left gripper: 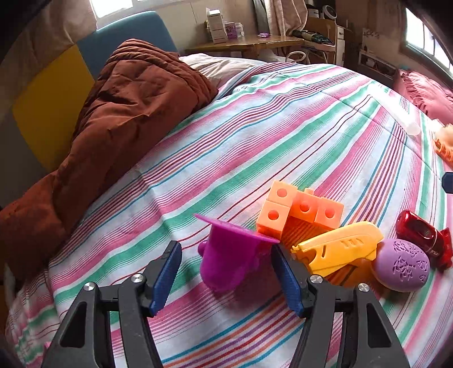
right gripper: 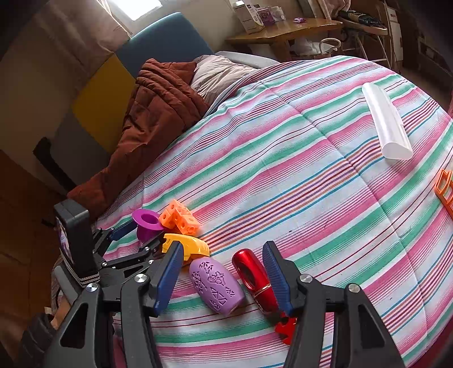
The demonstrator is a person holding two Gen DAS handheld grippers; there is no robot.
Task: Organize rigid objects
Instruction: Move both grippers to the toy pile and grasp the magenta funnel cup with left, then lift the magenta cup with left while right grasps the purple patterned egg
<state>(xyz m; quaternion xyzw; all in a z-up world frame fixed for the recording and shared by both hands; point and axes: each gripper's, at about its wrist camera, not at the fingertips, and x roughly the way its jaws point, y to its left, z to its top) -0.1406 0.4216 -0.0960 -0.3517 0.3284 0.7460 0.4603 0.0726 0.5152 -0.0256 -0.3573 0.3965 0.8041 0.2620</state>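
Toys clustered near bed edge: orange blocks, yellow piece, lilac egg, red cylinder | our left gripper jaws spread around magenta cup, ungripped | right gripper jaws wide, empty.

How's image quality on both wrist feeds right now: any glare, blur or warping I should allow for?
Left wrist: sharp; strong fisheye bends the bedspread stripes, dark corner vignette, window blown out, glare spot on the red cylinder. Right wrist: same warping and vignette, top window overexposed, white roll nearly washed out, highlight streak on the red cylinder.
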